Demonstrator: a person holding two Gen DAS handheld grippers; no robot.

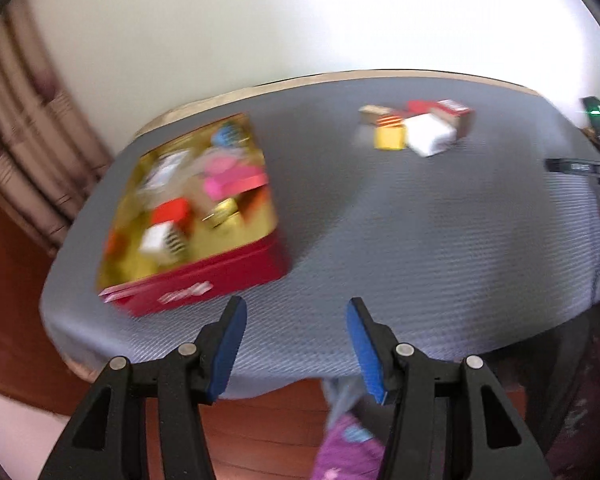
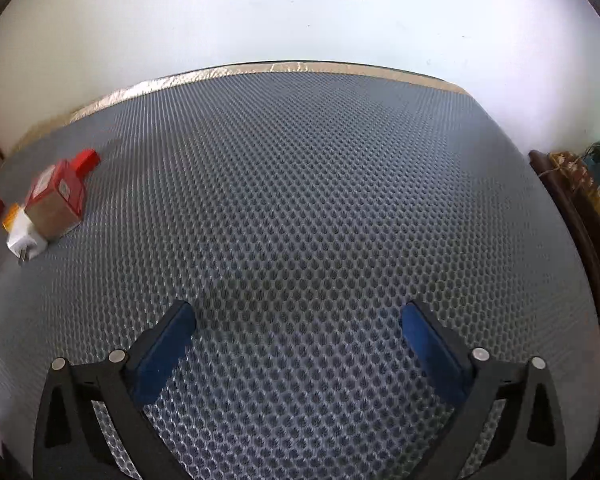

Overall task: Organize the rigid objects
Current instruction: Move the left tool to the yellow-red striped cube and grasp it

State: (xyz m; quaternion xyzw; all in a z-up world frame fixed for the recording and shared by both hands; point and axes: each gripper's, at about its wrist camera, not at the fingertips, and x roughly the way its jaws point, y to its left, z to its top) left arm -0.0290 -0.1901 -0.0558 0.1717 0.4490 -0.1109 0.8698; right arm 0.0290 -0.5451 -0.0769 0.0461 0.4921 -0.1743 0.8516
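The left hand-held gripper (image 1: pixel 297 308) hangs partly spread over the near edge of the desk (image 1: pixel 440 248) with nothing between its blue pads, while the right hand-held gripper (image 2: pixel 298 314) stands spread wide and empty above the bare grey honeycomb mat (image 2: pixel 320 200). A red box (image 1: pixel 204 284) with a gold lining sits on the desk's left part, crowded with small coloured boxes. A loose cluster of small boxes (image 1: pixel 416 128), red, white and yellow, lies touching one another toward the far side, well apart from both grippers.
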